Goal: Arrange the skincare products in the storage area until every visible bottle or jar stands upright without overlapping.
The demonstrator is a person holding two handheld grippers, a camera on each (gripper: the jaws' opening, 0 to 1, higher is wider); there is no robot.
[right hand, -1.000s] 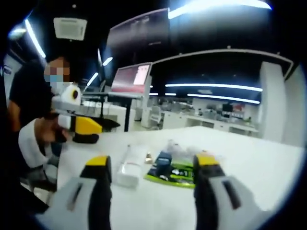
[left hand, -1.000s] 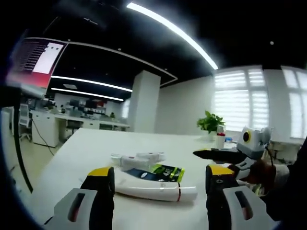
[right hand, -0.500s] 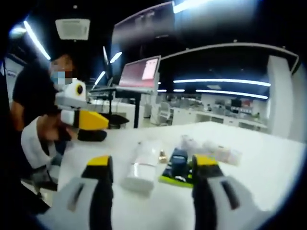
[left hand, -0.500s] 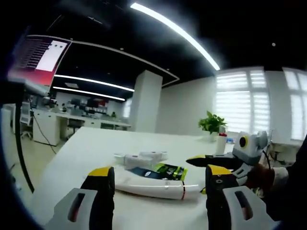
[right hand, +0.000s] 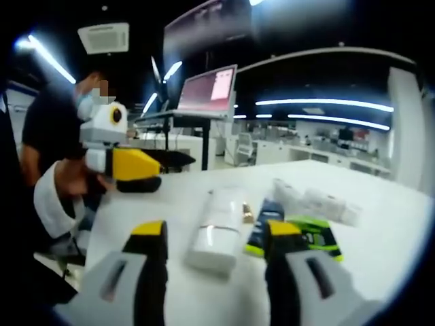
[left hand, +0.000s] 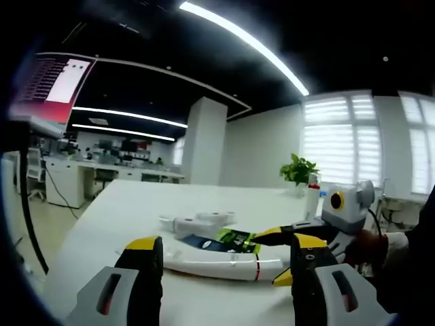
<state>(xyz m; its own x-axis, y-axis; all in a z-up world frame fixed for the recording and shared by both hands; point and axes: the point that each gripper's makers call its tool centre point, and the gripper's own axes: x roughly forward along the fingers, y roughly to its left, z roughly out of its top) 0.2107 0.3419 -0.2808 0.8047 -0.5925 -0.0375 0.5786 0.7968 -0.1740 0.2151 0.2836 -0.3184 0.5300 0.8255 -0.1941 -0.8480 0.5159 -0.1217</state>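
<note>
Tubes and bottles lay flat on the white table (left hand: 102, 224), none standing up. The long white tube (left hand: 217, 263) was the main thing, and all the rest sat close to it. In the left gripper view, it lay on its side between the left gripper (left hand: 221, 252) jaws, which were wide apart and not touching it. Just behind the tube lay a dark and green tube (left hand: 221, 240), and behind that some small white bottles (left hand: 197, 222), also on their sides. The right gripper (left hand: 279, 257) reached in beside the tube's cap end, jaws apart around that end.

In the right gripper view, the white tube (right hand: 216, 231) lay between the open jaws of the right gripper (right hand: 213, 236). The dark and green tube (right hand: 292, 234) lay just beside it. The left gripper (right hand: 143, 174) was off to one side, held by a person's hand (right hand: 71, 180).
</note>
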